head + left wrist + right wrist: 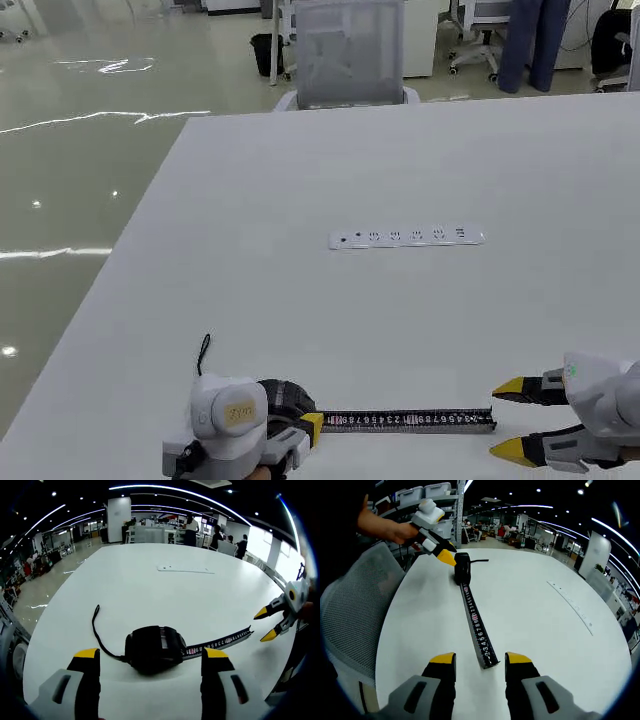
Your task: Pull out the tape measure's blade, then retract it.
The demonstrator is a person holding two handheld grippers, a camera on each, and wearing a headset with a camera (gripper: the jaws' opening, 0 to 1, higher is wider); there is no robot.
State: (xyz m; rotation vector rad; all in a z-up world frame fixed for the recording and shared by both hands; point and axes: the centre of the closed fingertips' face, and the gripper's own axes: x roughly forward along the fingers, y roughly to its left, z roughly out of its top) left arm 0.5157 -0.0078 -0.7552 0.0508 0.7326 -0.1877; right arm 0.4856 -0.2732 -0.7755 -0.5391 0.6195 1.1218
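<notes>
A black tape measure lies near the table's front edge, its wrist strap trailing off to the left. Its blade is pulled out flat to the right. My left gripper stands open around the case, with one yellow tip on each side and not pressing on it. My right gripper is open at the blade's end. In the right gripper view the end hook lies on the table between my open jaws, untouched.
A white power strip lies mid-table beyond the tape. The white table stretches far ahead. A grey mesh chair stands at the far edge, and another chair beside the near edge. People stand in the background.
</notes>
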